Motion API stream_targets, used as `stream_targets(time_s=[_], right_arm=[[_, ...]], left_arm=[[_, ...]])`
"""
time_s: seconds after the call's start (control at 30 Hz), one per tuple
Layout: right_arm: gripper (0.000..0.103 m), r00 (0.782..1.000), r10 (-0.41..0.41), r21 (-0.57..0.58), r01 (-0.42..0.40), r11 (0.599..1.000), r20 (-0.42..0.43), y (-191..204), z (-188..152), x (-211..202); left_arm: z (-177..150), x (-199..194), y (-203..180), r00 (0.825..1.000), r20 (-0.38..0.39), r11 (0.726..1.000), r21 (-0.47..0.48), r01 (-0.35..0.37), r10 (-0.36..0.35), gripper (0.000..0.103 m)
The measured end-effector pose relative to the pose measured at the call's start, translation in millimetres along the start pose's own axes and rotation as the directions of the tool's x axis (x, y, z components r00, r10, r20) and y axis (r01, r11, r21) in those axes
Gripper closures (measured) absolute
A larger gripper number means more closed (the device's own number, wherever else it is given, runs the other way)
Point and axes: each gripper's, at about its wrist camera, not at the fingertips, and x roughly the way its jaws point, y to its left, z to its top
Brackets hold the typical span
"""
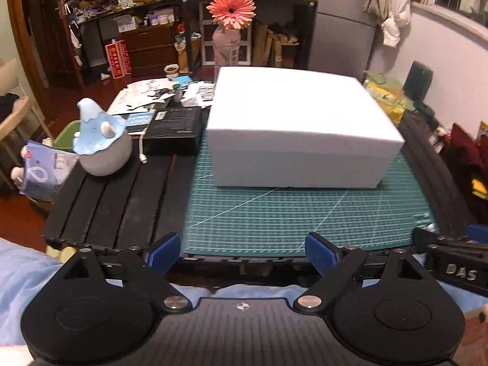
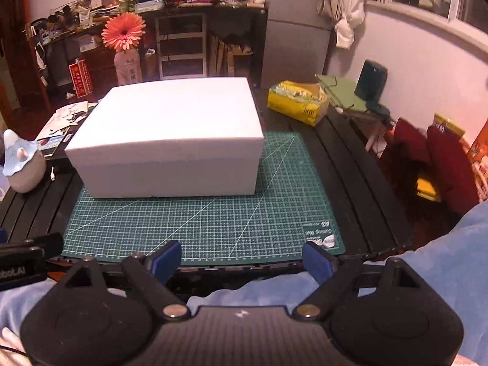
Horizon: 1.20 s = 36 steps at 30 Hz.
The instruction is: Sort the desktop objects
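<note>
Both sets of my fingers, left (image 1: 242,251) and right (image 2: 242,260), spread wide and empty, white foam box (image 1: 300,128) on green cutting mat (image 1: 305,216), black desk (image 1: 122,201) underneath.

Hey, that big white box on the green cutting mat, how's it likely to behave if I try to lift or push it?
The white box looks like matte foam, so it is probably light for its size and stiff. Its broad flat base on the cutting mat suggests it will slide rather than tip. It looks wider than either open hand-held gripper, so one grip likely won't span it; foam may dent under pressure.
</note>
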Motion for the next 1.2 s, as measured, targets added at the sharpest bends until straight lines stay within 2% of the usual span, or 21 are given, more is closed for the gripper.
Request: stream_targets(time_s=[0.17, 0.33, 0.47, 0.9, 1.07, 1.2], right_arm=[[0.017, 1.000, -0.025, -0.042, 0.025, 0.999, -0.003, 4.5, -0.9, -8.7], [0.017, 1.000, 0.006, -0.014, -0.006, 1.000, 0.023, -0.6, -0.9, -26.5], [0.017, 0.998, 0.000, 0.014, -0.001, 1.000, 0.057, -9.4, 5.2, -46.3], [0.016, 0.983, 0.050, 0.014, -0.054, 0.998, 0.176, -7.3, 18.1, -113.0], [0.014, 0.981, 0.045, -0.006, -0.044, 0.999, 0.189, -2.4, 17.2, -117.4], [0.014, 0.983, 0.065, 0.005, -0.067, 0.998, 0.174, -3.6, 16.6, -114.6]], left_arm=[[-1.0, -6.1, -0.4, 1.000, -0.021, 1.000, 0.000, 0.021, -0.021, 0.014], [-3.2, -26.4, -4.2, 0.999, 0.035, 1.000, 0.023, -0.014, 0.014, 0.014], [-0.1, -42.5, -4.0, 0.998, 0.046, 0.999, 0.012, -0.042, 0.041, 0.014], [8.8, -88.4, -5.1, 0.995, 0.100, 0.999, 0.015, -0.033, 0.032, 0.009], [10.3, -97.5, -2.3, 0.994, 0.110, 1.000, 0.003, -0.026, 0.026, 0.009], [10.9, -102.2, -0.1, 0.993, 0.113, 1.000, -0.009, -0.026, 0.026, 0.009]])
